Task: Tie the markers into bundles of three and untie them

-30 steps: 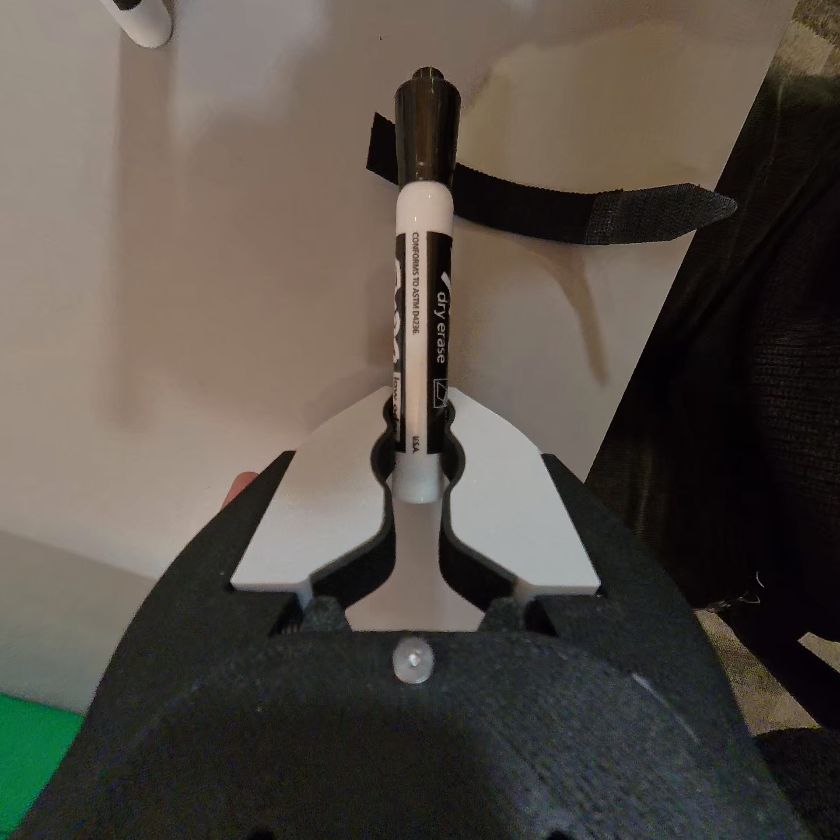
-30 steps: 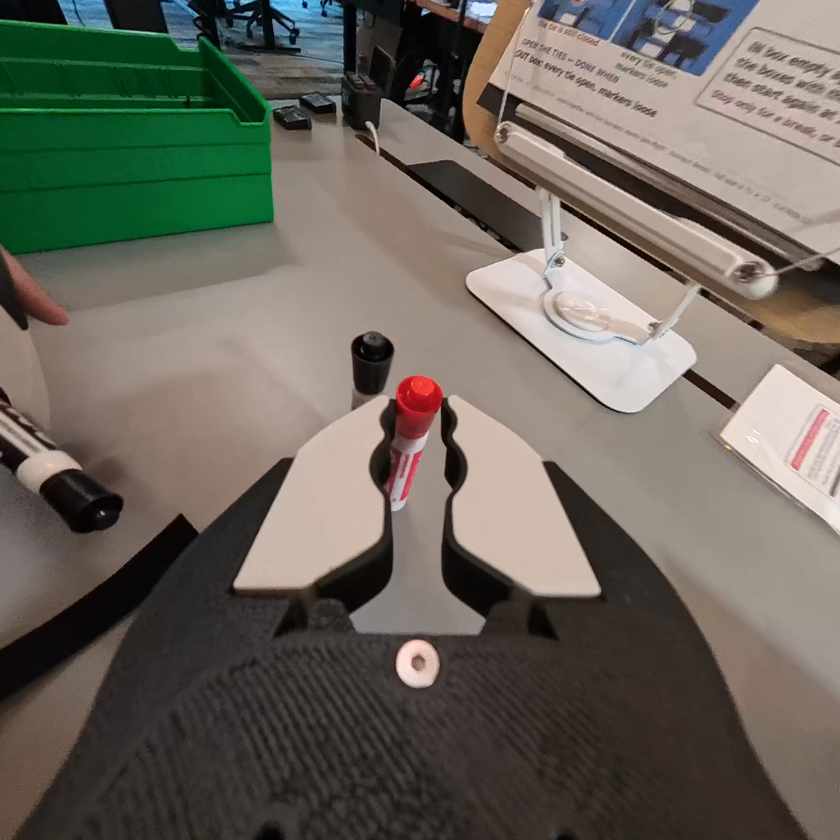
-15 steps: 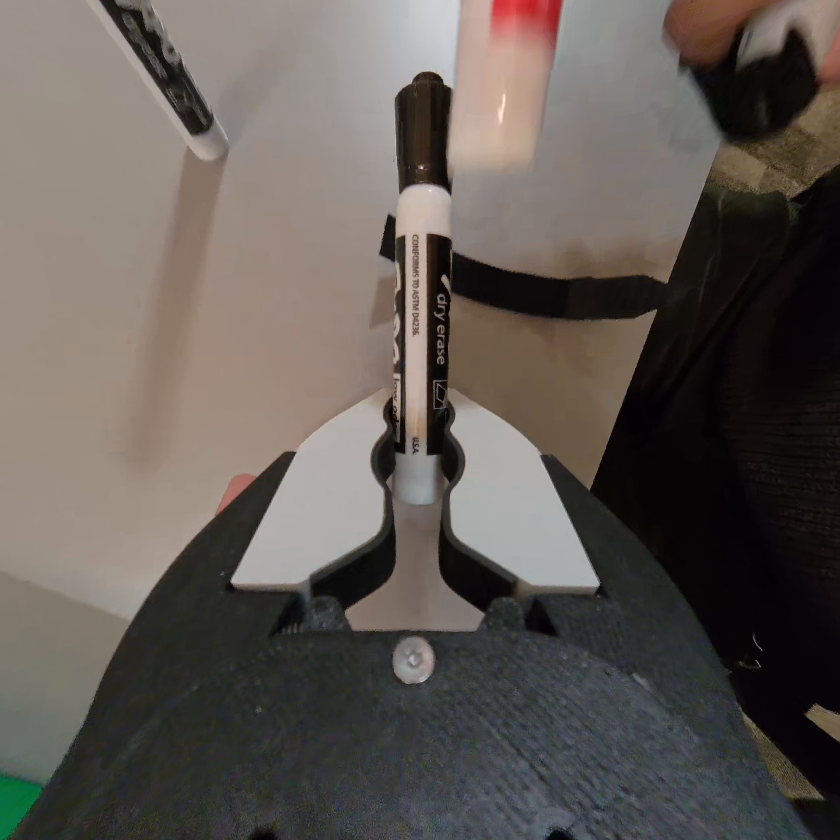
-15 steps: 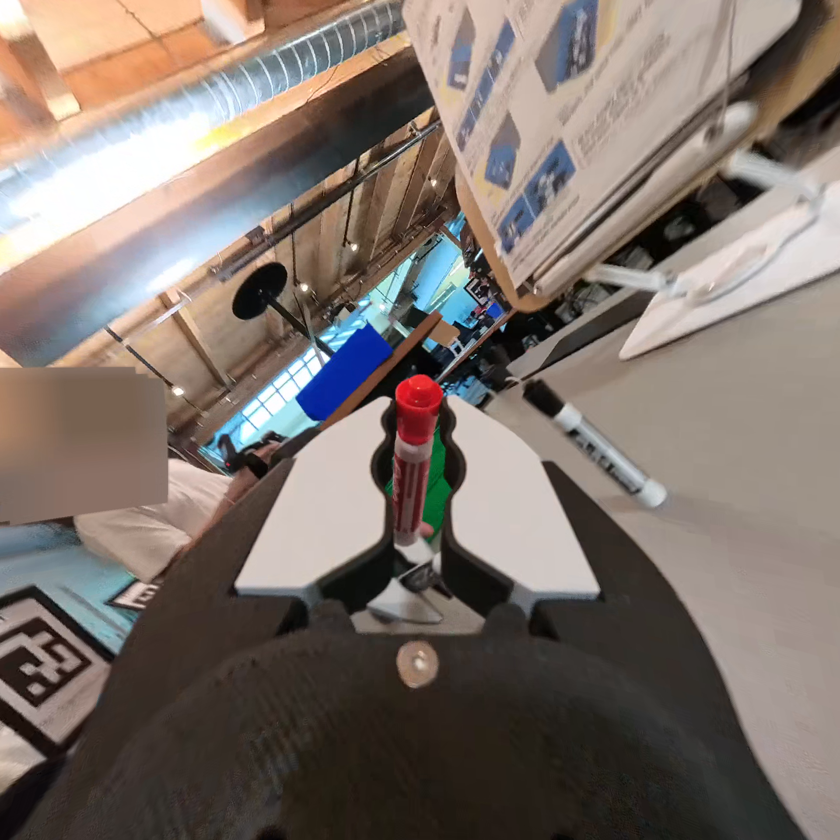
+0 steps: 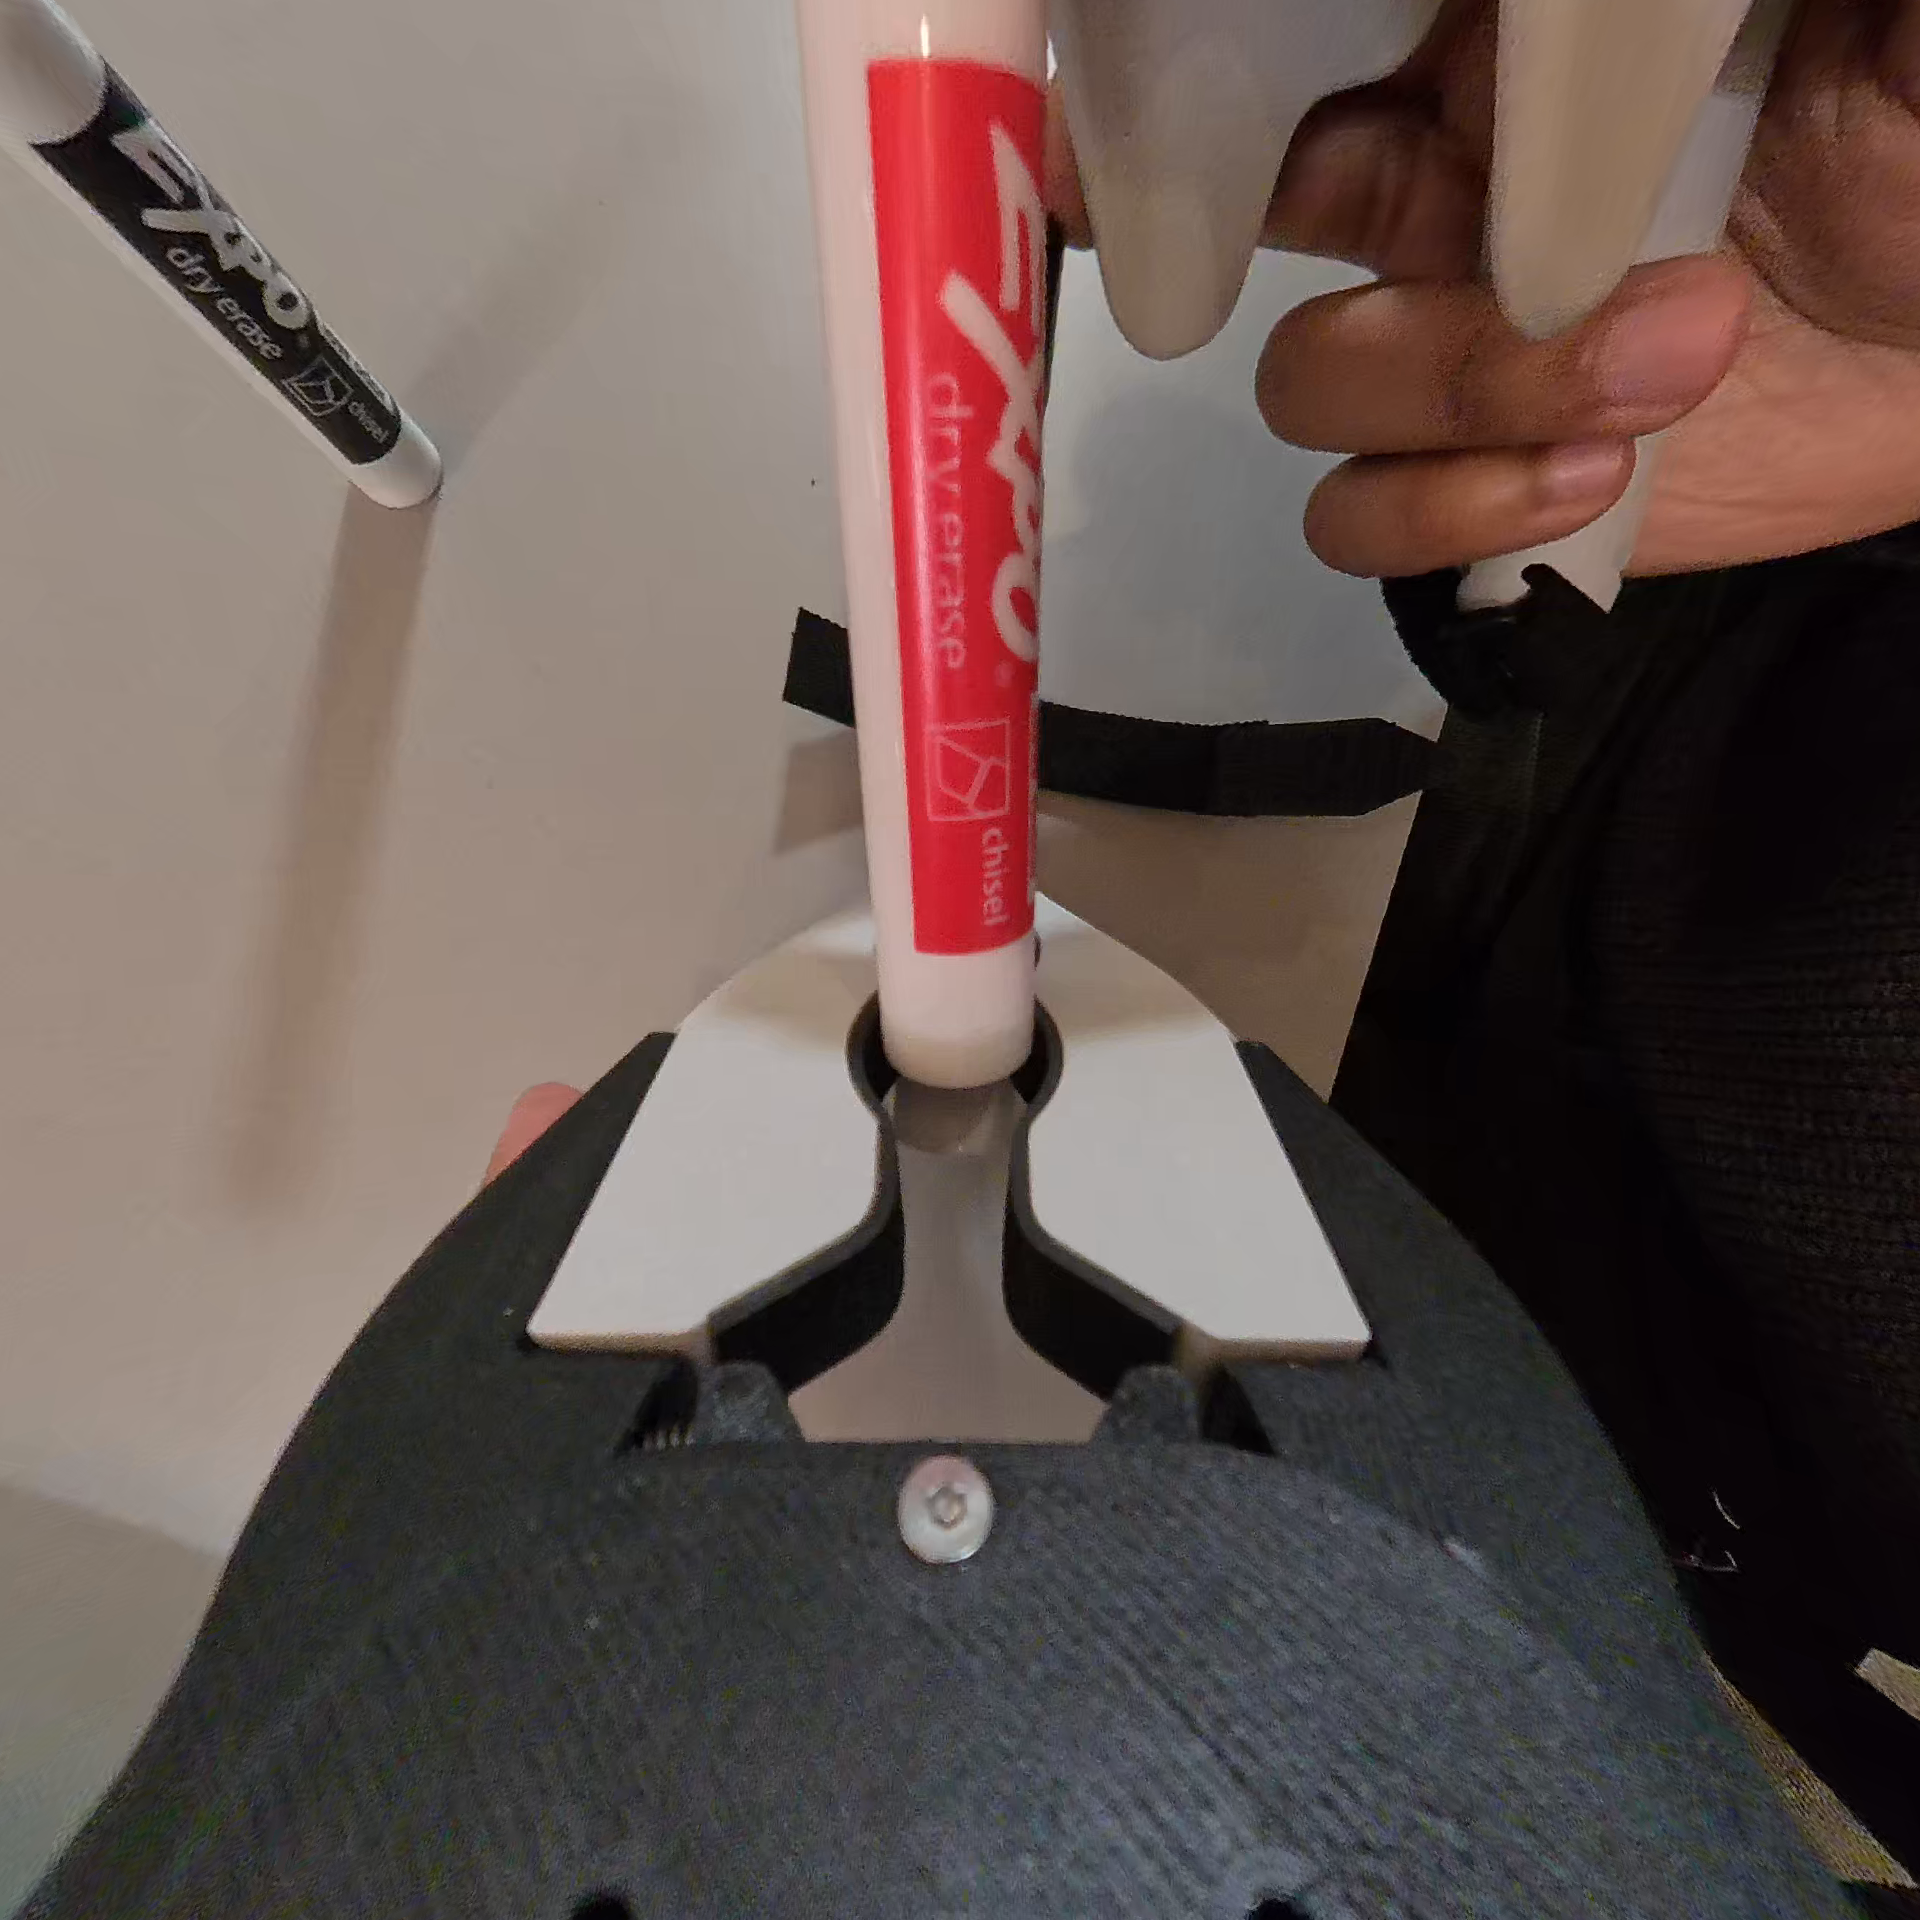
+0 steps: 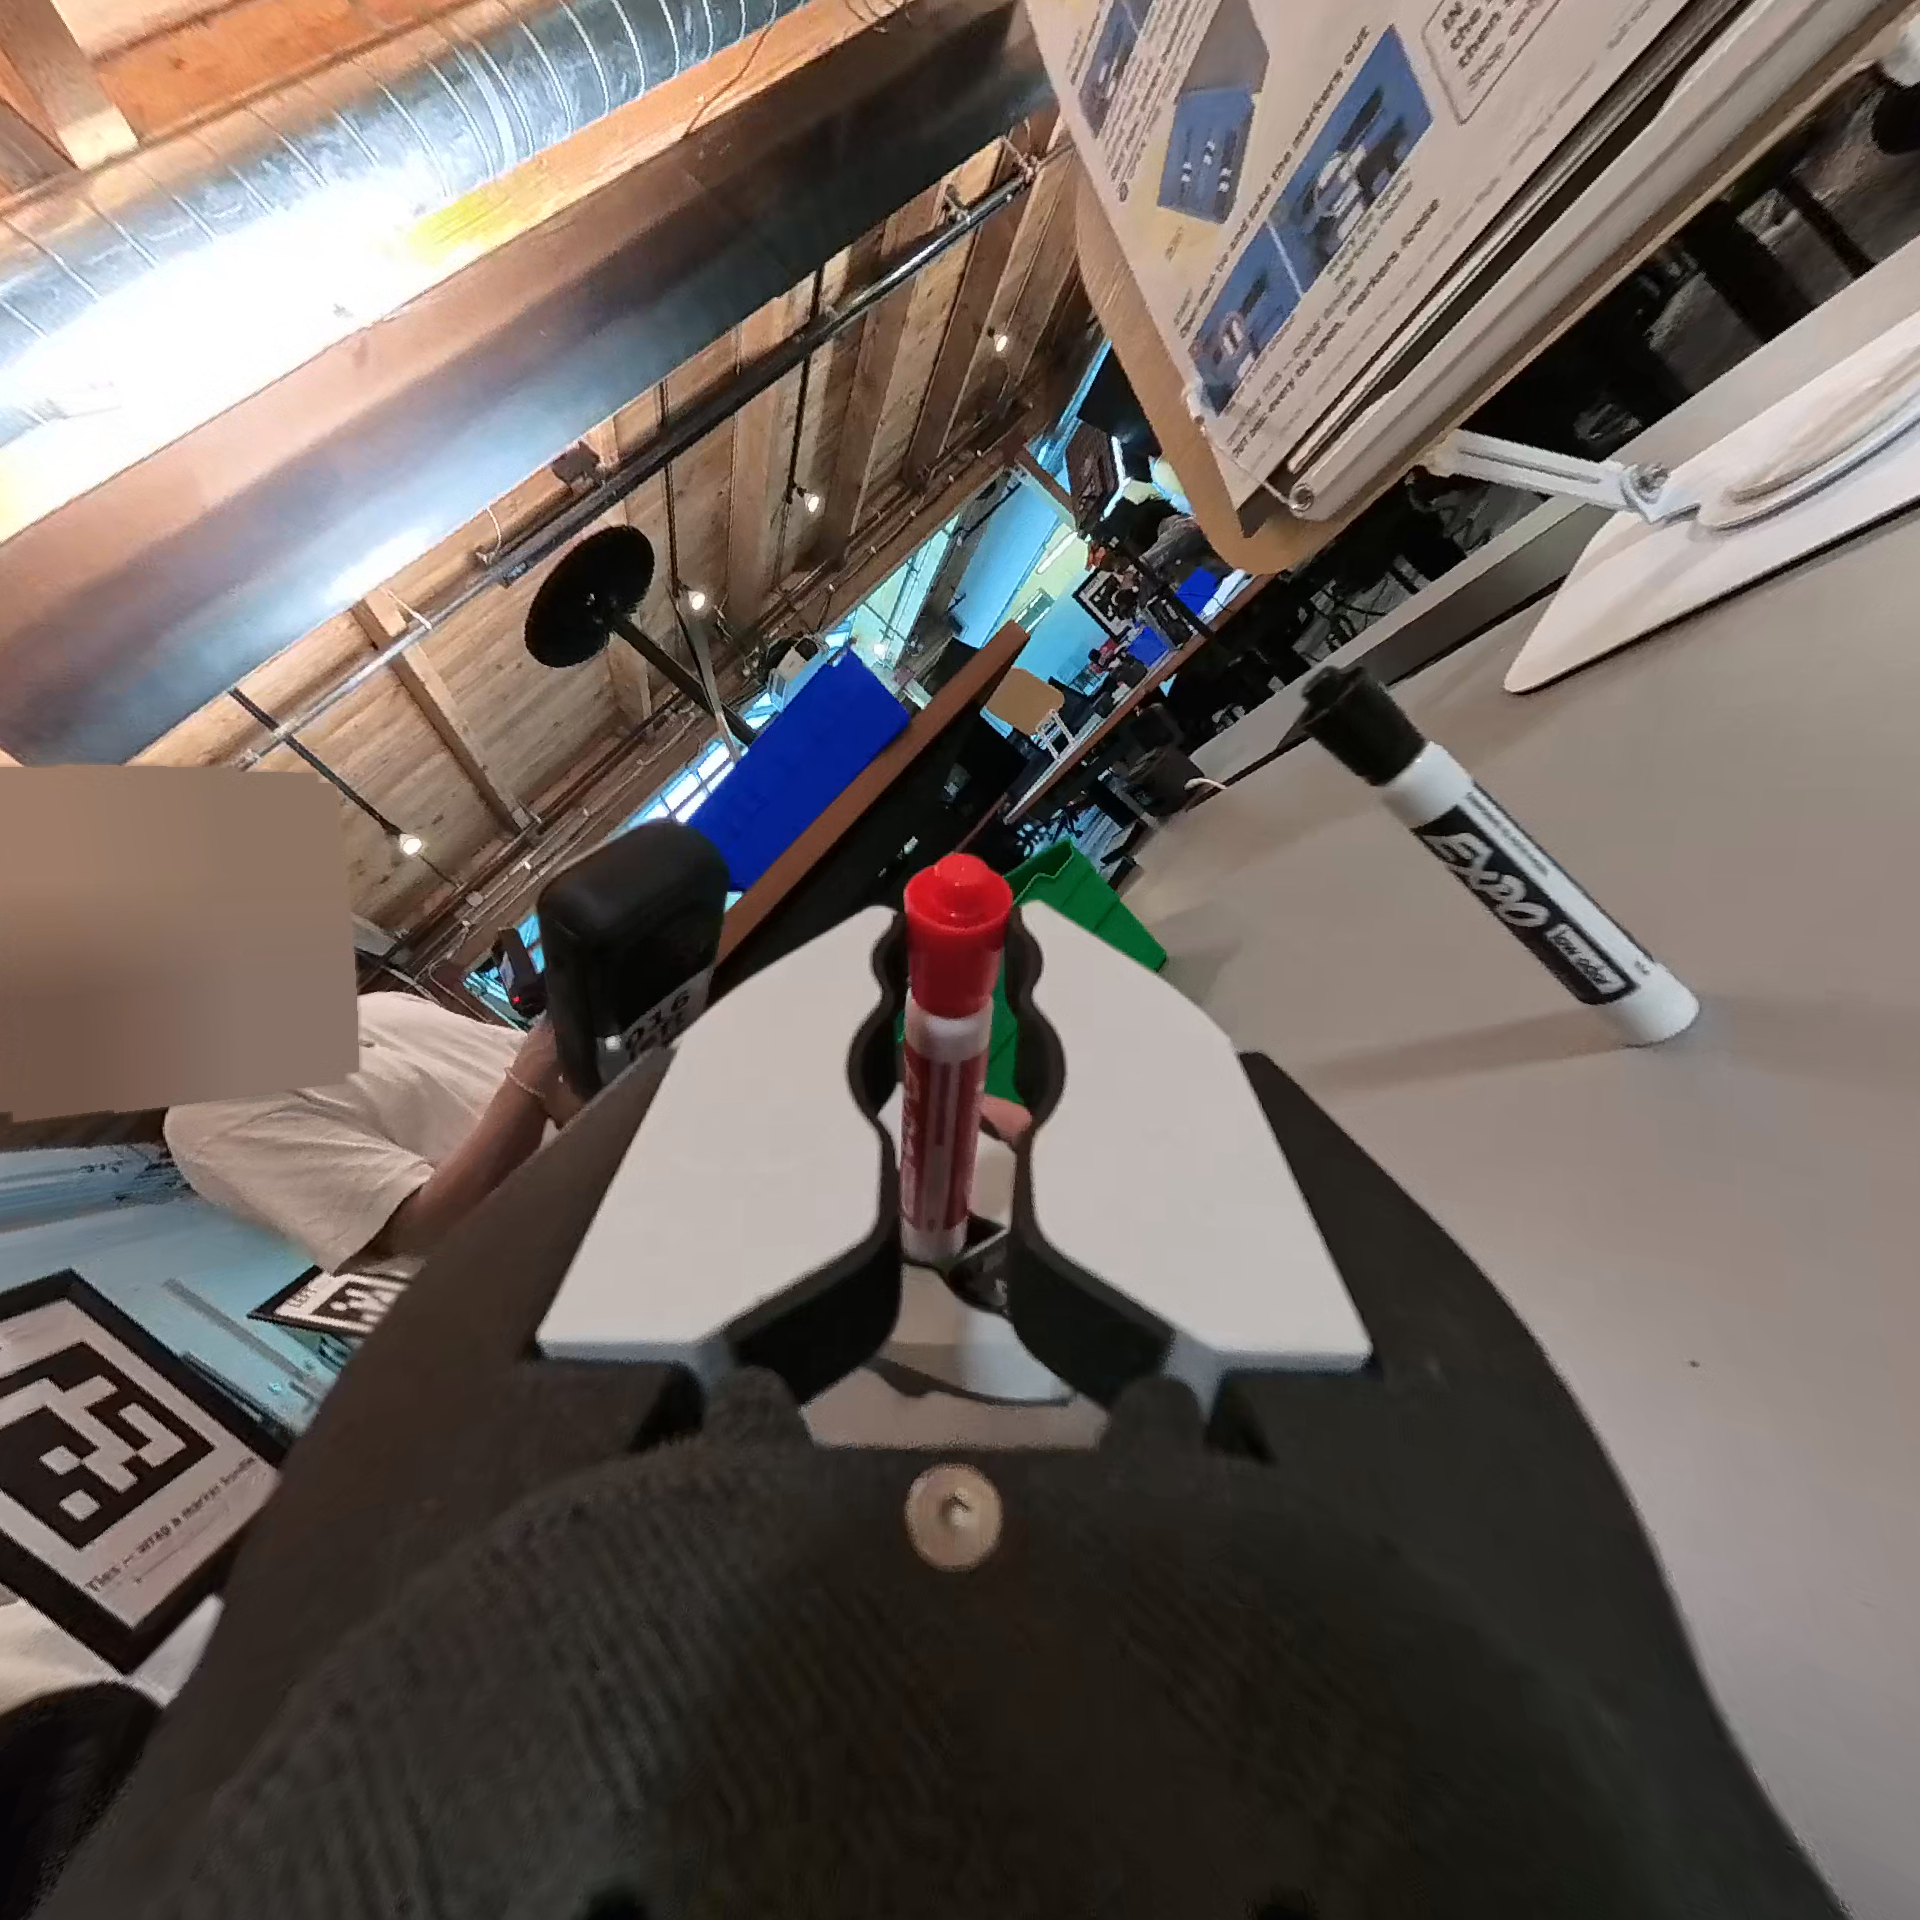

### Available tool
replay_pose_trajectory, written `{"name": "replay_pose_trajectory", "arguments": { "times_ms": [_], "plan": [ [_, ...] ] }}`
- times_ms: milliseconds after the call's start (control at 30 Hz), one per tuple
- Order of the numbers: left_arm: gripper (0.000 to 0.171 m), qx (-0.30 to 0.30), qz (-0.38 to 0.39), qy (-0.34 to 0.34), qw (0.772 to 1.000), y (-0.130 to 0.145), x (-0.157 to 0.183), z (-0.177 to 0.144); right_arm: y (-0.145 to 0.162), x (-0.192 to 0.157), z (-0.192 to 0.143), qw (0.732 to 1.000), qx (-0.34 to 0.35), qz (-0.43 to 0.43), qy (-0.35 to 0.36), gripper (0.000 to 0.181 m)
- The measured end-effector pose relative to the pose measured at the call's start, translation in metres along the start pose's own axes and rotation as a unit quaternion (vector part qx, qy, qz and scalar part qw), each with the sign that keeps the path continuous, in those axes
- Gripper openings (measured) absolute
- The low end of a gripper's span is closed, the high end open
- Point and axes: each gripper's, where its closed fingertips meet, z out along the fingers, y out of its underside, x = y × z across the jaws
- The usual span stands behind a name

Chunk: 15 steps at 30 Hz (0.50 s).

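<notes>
Right tongs (image 6: 958, 997) clench the red marker (image 6: 943, 1081), its end over the left tongs (image 5: 954, 1049), whose grip I cannot tell; misalignment could knock it loose.

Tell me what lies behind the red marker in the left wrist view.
A black strap crosses the table behind the red marker. Its barrel covers the strap's middle and whatever the left gripper holds in its notch.

green bin (image 6: 1081, 914), document stand (image 6: 1704, 551) — metal duct (image 6: 343, 177)
</notes>
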Motion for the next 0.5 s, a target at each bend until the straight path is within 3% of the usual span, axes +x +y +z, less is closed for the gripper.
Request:
{"name": "replay_pose_trajectory", "arguments": {
  "times_ms": [233,500],
  "plan": [
    [0.016,0.019,-0.001,-0.013,1.0,-0.005,-0.004,-0.005,0.022,-0.006,0.005,0.998,-0.063,-0.009,-0.006,0.018],
    [0.019,-0.013,-0.018,-0.029,0.999,0.007,-0.011,-0.002,0.052,0.003,0.005,0.986,-0.165,-0.027,0.018,0.02]
  ]
}}
